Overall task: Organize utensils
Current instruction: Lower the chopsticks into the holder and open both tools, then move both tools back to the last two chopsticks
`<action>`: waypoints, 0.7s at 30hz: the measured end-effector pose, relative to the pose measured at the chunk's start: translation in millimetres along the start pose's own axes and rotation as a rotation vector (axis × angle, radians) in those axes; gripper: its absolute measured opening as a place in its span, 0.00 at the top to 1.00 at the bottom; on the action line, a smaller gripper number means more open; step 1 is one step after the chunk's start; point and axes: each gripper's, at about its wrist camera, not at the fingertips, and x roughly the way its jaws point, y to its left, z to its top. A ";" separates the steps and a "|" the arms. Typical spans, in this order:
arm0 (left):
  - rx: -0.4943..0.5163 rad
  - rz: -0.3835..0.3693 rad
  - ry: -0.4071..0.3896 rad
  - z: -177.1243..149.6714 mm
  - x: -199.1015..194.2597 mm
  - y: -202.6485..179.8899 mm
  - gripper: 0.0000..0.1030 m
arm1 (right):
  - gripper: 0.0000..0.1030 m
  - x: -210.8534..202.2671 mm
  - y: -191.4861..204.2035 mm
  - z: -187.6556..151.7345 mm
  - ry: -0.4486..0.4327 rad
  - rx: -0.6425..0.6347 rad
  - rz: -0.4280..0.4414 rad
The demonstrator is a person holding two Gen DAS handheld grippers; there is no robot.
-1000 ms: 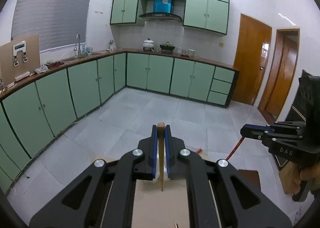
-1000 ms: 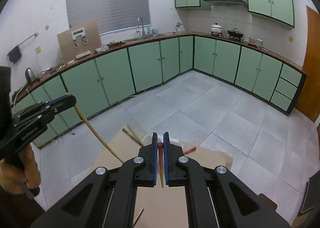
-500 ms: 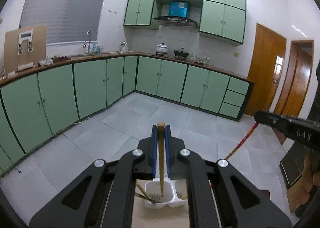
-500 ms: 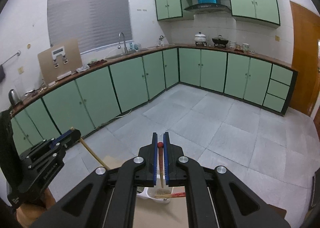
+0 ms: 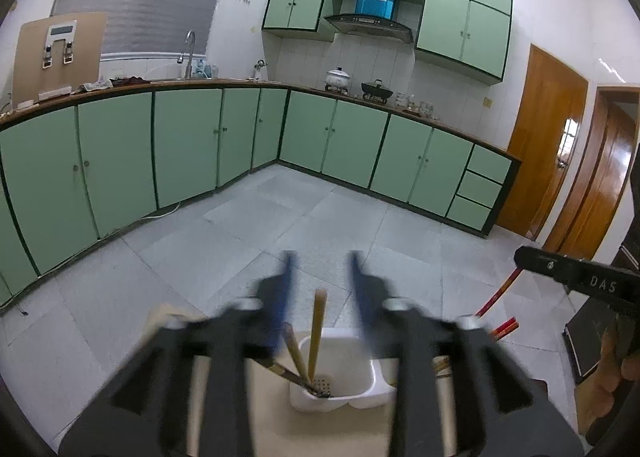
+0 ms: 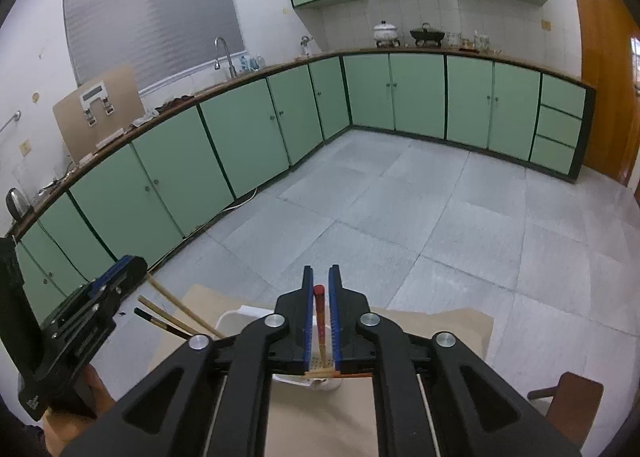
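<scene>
A white utensil holder (image 5: pixel 340 389) stands on the tan tabletop (image 6: pixel 440 325), below both grippers. My left gripper (image 5: pixel 320 269) is blurred and its jaws are opening. A light wooden chopstick (image 5: pixel 318 333) stands free between them with its lower end in the holder. Two more sticks (image 5: pixel 294 349) lean in the same compartment. My right gripper (image 6: pixel 319 277) hangs over the holder (image 6: pixel 240 313). Its jaws are opening, with a narrow gap on each side of a red-tipped chopstick (image 6: pixel 319 321). The left gripper (image 6: pixel 124 269) shows at the left of the right wrist view.
A brown wooden chair (image 6: pixel 568 397) stands by the table's right side. Green floor cabinets (image 5: pixel 188 145) run along the far walls beyond a grey tiled floor (image 5: pixel 320 225). Wooden doors (image 5: pixel 548 137) are at the right. A hand (image 5: pixel 608 385) holds the right gripper's handle.
Both grippers have sunk toward the holder, which came into view. The left jaws spread and let go of the wooden chopstick. The right jaws parted slightly around the red chopstick.
</scene>
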 end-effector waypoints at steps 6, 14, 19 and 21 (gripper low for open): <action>0.001 0.005 -0.032 5.9 -35.8 13.0 0.30 | 0.74 -39.9 -8.1 -1.4 -0.089 0.015 0.001; 0.062 0.003 -0.042 -45.2 -131.3 44.1 0.16 | 0.63 -149.6 -6.1 -99.0 -0.232 -0.091 -0.003; 0.112 0.022 -0.029 -126.1 -200.1 59.1 0.13 | 0.63 -164.6 18.9 -254.4 -0.108 -0.185 -0.010; 0.120 0.037 -0.020 -157.1 -223.3 62.2 0.13 | 0.64 -166.4 27.5 -306.0 -0.054 -0.162 0.008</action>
